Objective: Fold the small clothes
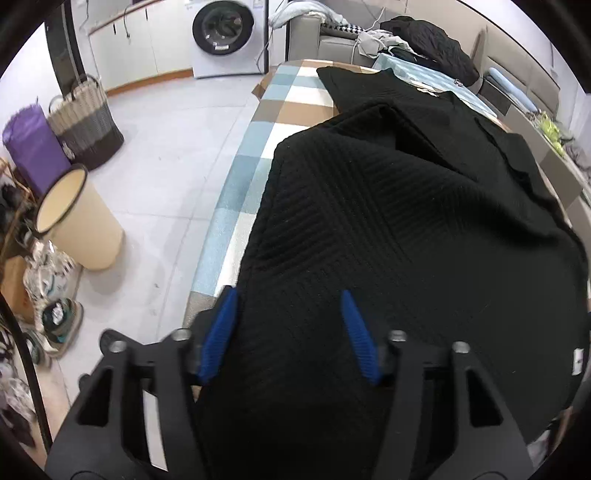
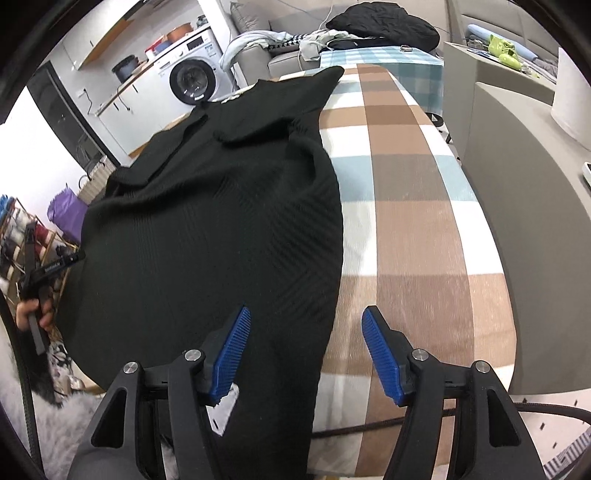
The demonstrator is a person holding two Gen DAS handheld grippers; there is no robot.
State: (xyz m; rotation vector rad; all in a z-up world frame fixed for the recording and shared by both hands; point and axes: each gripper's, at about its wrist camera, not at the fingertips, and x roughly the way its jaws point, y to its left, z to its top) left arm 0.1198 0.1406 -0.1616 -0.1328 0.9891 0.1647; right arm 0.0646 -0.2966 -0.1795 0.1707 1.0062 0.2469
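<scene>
While the black knit garment [image 1: 388, 229] lies spread along the checked table cover [image 1: 240, 177], left gripper [image 1: 290, 295] sits over its near hem, jaws spread, cloth between but not pinched. Right gripper [image 2: 306, 314] jaws spread too, straddling the garment's edge at 6 o'clock. Washing machine [image 1: 229, 33] at 11 o'clock.

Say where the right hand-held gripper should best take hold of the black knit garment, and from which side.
Probably the near bottom hem at the black knit garment's right corner, which drapes over the checked table's near edge. Coming from the near side, over that edge, the right hand-held gripper could close one blue finger above and one below the hanging hem.
</scene>
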